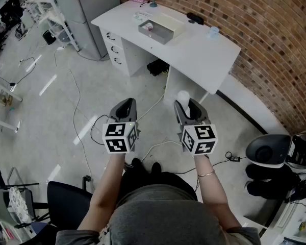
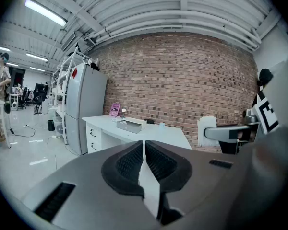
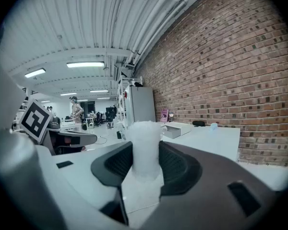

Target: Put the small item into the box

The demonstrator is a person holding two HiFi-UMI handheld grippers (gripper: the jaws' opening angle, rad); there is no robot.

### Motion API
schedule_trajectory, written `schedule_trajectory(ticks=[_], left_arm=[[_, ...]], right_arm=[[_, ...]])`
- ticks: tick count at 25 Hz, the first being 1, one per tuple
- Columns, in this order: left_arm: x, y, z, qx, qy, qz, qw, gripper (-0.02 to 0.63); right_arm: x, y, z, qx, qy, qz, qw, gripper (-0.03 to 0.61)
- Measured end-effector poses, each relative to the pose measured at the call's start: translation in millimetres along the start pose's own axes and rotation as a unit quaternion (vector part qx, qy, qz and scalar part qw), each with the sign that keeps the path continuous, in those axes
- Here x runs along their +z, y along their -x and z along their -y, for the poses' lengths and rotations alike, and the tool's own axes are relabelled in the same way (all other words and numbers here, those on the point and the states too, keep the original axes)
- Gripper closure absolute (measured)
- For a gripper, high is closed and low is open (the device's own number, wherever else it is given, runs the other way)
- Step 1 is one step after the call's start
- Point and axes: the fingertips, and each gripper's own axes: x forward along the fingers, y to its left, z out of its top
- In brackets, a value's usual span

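A small white frosted item (image 1: 183,97) sticks up between the jaws of my right gripper (image 1: 186,105), which is shut on it. In the right gripper view the item (image 3: 145,138) fills the gap between the black pads of this gripper (image 3: 146,169). My left gripper (image 1: 125,107) is level with it to the left; its jaws are shut and hold nothing (image 2: 144,158). The grey open box (image 1: 155,31) rests on the white desk (image 1: 204,52), well ahead of both grippers. It also shows far off as the box (image 2: 130,124) and the box (image 3: 177,128).
The desk has drawers (image 1: 115,50) on its left side and stands against a brick wall (image 1: 265,29). A grey cabinet (image 1: 86,14) is to its left. Cables (image 1: 76,111) trail over the floor. A black chair (image 1: 66,198) is at the lower left, dark gear (image 1: 268,152) at the right.
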Motion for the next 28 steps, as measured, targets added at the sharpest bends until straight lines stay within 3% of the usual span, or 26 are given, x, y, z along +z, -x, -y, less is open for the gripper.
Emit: schedule_trajectory(ticks=[17,28], left_arm=[[9.3,-4.5,-3.5,0.01,0.018,0.012,0.9997,0.58],[12.0,-49.8,-34.2,-0.001,0.033,0.0,0.9995,0.58]], right_arm=[[-9.2,1.3,15.8,0.006,-0.032,-0.013,0.999,0.41],[-4.2,-43.4,32.1,-0.012,-0.042,-0.022,0.999,0.41]])
